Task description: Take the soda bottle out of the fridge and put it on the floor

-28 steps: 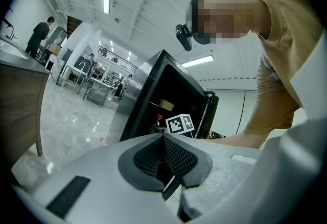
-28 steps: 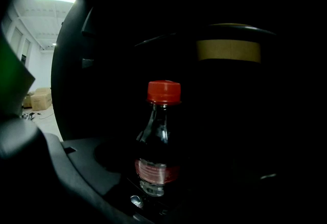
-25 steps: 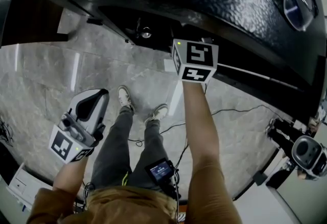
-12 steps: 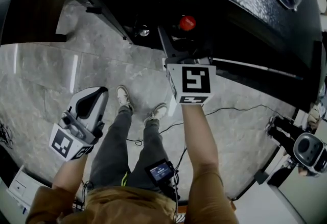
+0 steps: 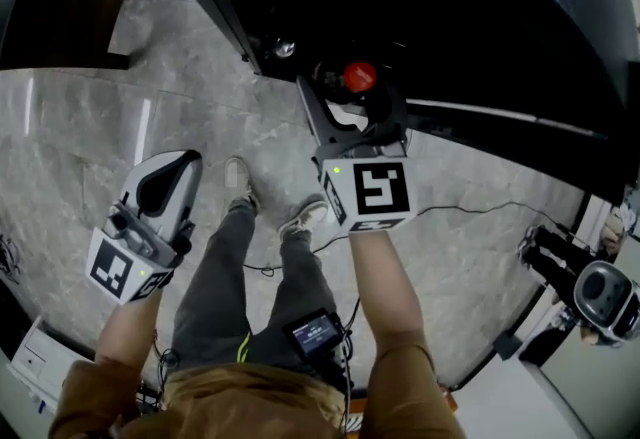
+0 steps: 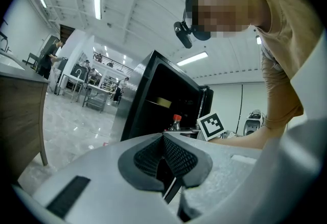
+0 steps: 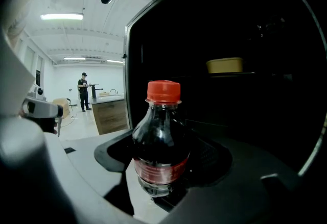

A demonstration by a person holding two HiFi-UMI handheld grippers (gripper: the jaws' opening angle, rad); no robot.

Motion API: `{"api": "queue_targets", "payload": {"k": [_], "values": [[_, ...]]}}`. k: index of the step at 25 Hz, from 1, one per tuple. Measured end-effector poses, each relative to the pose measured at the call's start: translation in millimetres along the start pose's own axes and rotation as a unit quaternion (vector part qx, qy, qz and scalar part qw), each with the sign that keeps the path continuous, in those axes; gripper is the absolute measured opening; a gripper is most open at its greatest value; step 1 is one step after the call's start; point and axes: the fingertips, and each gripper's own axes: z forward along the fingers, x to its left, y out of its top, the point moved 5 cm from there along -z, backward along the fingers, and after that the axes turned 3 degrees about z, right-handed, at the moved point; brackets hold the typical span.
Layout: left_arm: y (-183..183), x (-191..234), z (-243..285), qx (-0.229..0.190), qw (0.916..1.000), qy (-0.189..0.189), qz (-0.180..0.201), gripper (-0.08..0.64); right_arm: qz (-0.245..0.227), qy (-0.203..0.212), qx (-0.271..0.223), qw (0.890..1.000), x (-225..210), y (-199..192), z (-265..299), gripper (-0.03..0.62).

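Two forearms extended, right tongs point(image 5: 352, 110) pinching upright soda bottle point(image 7: 162, 141) before fridge point(image 7: 245, 39), left tongs point(image 6: 165, 159) pressed together.

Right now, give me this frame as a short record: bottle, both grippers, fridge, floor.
soda bottle: red cap, dark drink, upright
right gripper: shut on the soda bottle, at the open front of the fridge
left gripper: shut, empty, off to the side above the floor
fridge: open, dark, yellow tub inside
floor: grey marble, bottle not yet on it
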Motion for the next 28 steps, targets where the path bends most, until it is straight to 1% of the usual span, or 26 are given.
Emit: {"api": "queue_targets", "payload": {"k": [2,5,9,12,15,17,19,23,28], "values": [[-4,1,-4,-0.001,0.9999,0.008,0.01,0.002,-0.012,0.007,0.0,1.0,8,-9,-2,0.303],[-13,-3,-4,-0.011,0.9997,0.015,0.015,0.002,-0.022,0.017,0.01,1.0,14,-27,-9,0.304],[-37,-5,-6,-0.011,0.9989,0.031,0.034,0.002,-0.037,0.034,0.02,0.999,18,-53,-16,0.303],[-61,-4,2,-0.007,0.9986,0.026,0.045,0.002,-0.067,0.054,0.023,0.996,21,-79,-14,0.304],[-98,-4,16,0.011,0.998,0.001,0.063,0.002,-0.084,0.072,0.024,0.994,22,-118,-5,0.304],[-131,-1,23,0.032,0.996,-0.009,0.084,0.002,-0.082,0.084,0.024,0.993,22,-150,2,0.304],[-161,1,32,0.038,0.9946,-0.018,0.095,0.002,-0.08,0.094,0.025,0.992,23,-183,10,0.304],[-218,7,47,0.043,0.9936,-0.036,0.099,0.002,-0.085,0.109,0.046,0.989,22,-247,25,0.303],[-274,24,63,0.063,0.9912,-0.055,0.103,0.001,-0.084,0.123,0.067,0.987,24,-314,47,0.303]]}}
